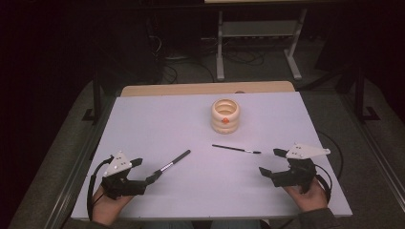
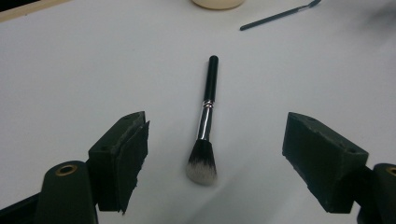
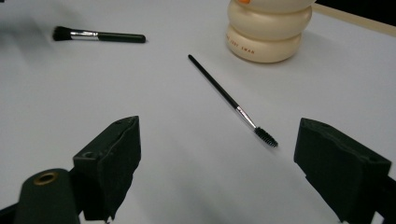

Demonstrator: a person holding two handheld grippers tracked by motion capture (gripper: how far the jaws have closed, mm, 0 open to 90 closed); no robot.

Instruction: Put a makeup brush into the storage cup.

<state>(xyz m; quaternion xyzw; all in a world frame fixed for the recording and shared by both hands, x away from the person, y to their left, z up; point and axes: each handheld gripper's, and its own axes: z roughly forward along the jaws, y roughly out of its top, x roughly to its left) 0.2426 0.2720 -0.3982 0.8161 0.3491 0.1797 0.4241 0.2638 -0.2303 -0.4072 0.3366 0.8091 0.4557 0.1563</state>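
A thick black makeup brush with a pale-tipped head lies on the white table, left of centre. Its head points toward my left gripper, which rests open just short of it. In the left gripper view the brush lies lengthways ahead of the wide-apart jaws of that gripper, untouched. A thin black spoolie wand lies near the middle. My right gripper stands open close to its bristle end, and in the right gripper view the wand lies just ahead of this gripper.
A cream ribbed holder stands upright at the back centre of the table, also seen close by as the holder beyond the wand. A wooden strip runs along the far edge. A metal frame stands on the floor behind.
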